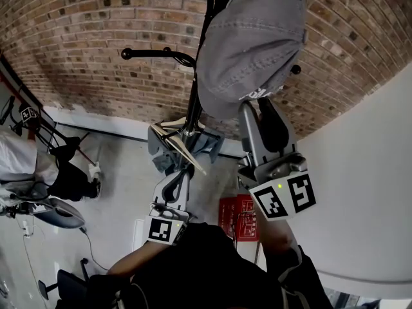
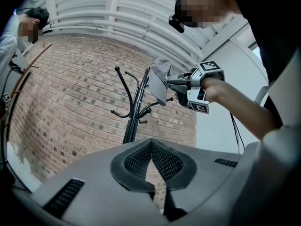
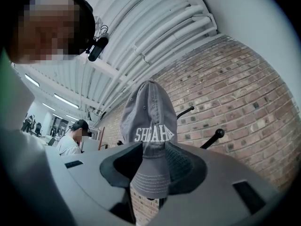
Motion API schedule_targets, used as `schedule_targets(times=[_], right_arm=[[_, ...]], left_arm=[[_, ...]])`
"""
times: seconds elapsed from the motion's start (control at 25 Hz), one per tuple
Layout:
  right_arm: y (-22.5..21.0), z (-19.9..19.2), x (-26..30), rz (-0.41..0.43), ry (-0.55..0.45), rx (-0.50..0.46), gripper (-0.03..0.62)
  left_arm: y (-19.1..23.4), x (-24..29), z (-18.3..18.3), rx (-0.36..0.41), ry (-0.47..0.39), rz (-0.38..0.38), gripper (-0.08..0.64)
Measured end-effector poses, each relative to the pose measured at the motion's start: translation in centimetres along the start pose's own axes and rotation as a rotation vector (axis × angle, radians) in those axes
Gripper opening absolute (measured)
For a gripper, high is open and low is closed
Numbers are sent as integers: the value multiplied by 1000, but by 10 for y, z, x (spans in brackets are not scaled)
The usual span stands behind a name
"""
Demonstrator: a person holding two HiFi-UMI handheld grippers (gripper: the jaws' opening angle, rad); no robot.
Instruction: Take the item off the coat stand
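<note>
A grey cap (image 1: 251, 44) with white lettering hangs from the top of a black coat stand (image 1: 193, 102) in front of a brick wall. My right gripper (image 1: 257, 108) is raised to the cap from below. In the right gripper view the cap's brim (image 3: 149, 173) hangs down between the jaws of that gripper (image 3: 153, 159); both pads stand apart from it, open. My left gripper (image 1: 179, 176) is held low near the stand's pole, and its tips (image 2: 150, 145) meet with nothing between them. The left gripper view shows the cap (image 2: 159, 81) and the stand (image 2: 133, 117) from afar.
A white wall (image 1: 367, 172) runs close on the right. Grey cloth and a wooden hanger (image 1: 187, 143) lie around the stand's lower part. A red object (image 1: 238, 214) is on the floor. A person in white (image 1: 26, 159) sits at the left.
</note>
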State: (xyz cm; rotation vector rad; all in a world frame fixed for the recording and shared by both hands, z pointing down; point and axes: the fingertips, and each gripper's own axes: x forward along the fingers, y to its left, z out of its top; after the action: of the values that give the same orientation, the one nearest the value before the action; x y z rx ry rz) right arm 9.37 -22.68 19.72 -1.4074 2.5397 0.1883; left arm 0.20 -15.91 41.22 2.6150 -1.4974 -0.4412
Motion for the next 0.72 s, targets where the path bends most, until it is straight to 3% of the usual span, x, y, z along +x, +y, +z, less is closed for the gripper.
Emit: schedule_targets(times=[0.36, 0.72], right_arm=[[-11, 4, -1, -54, -18, -18, 144], [-16, 8, 3, -109, -25, -133, 147]], left_arm=[[8, -6, -3, -7, 10, 13, 17], [10, -8, 1, -16, -4, 22, 17]])
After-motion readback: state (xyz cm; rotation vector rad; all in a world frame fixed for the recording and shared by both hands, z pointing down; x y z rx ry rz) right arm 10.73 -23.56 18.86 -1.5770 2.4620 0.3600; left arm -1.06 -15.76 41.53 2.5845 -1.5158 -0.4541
